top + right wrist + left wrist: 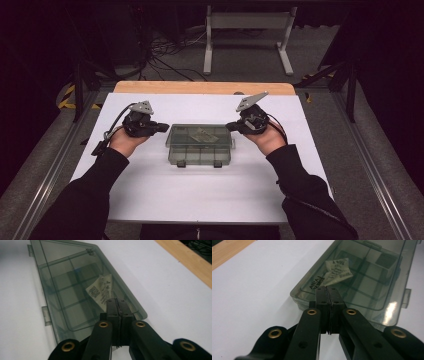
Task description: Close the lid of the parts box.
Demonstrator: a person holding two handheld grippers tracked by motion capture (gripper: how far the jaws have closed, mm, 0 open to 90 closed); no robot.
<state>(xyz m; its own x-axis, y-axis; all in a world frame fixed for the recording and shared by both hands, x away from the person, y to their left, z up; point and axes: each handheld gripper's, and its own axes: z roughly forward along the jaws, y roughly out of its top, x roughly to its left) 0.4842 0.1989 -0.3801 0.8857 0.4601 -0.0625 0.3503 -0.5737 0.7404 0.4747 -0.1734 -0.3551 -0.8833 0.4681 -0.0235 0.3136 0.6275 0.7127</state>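
Smoky plastic compartment box (200, 145), one, lid closed, one paper slip (202, 134) inside, left gripper (161, 127) and right gripper (231, 126) both closed, empty

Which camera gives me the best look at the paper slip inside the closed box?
The left gripper view: the paper slip lies near, under the clear lid of the box, with its print visible. The right gripper view shows the slip partly behind the shut jaws. In the high view it is a small pale patch.

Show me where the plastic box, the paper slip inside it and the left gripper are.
box (176, 151): high view, on its near left lid area.
paper slip (337, 271): left gripper view, on the middle of the crumpled slip under the lid.
left gripper (163, 127): high view, at the tips of its shut jaws.
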